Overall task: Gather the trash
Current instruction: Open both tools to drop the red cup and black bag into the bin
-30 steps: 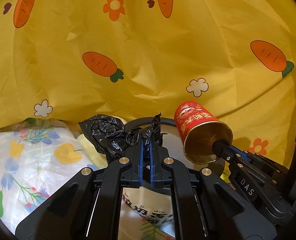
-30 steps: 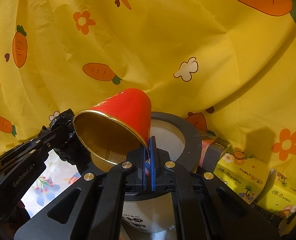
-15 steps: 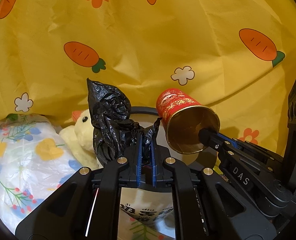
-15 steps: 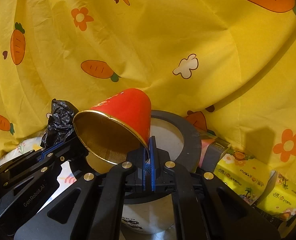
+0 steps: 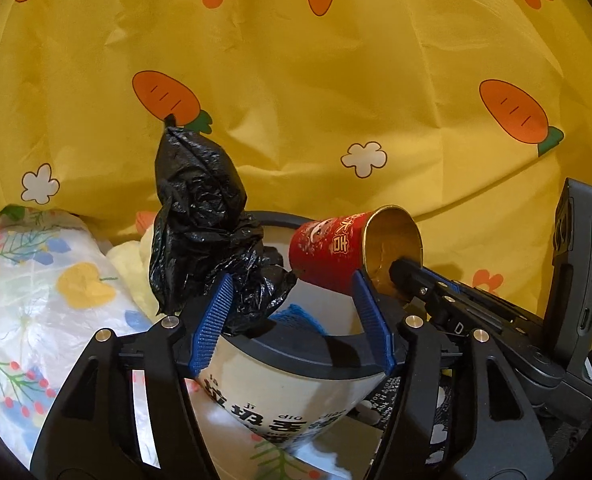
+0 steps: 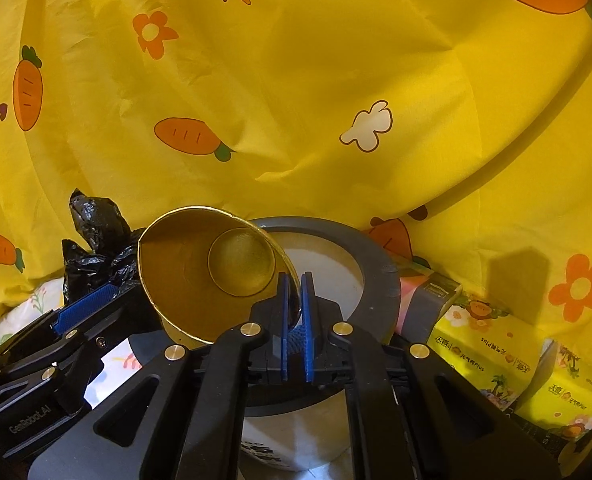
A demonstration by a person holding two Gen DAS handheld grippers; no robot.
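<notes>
A white trash bin with a dark rim [image 5: 279,344] [image 6: 380,276] stands in front of me. My left gripper [image 5: 291,312] is open over the bin's near rim. A crumpled black plastic bag [image 5: 203,216] [image 6: 95,240] rests against its left finger, over the bin's left edge. My right gripper [image 6: 294,300] [image 5: 404,276] is shut on the rim of a red paper cup [image 5: 336,252] with a gold inside [image 6: 211,268]. The cup lies tilted on its side above the bin opening.
A yellow carrot-print cloth [image 5: 336,100] hangs behind the bin. A floral plastic bag [image 5: 35,292] and a yellow plush toy [image 5: 131,264] lie to the left. Yellow tissue packs [image 6: 496,360] and a grey box [image 6: 428,304] lie to the right.
My left gripper has opened and let go of the black bag, which now stands taller at the bin's left edge. The red cup has turned and lowered toward the bin opening.
</notes>
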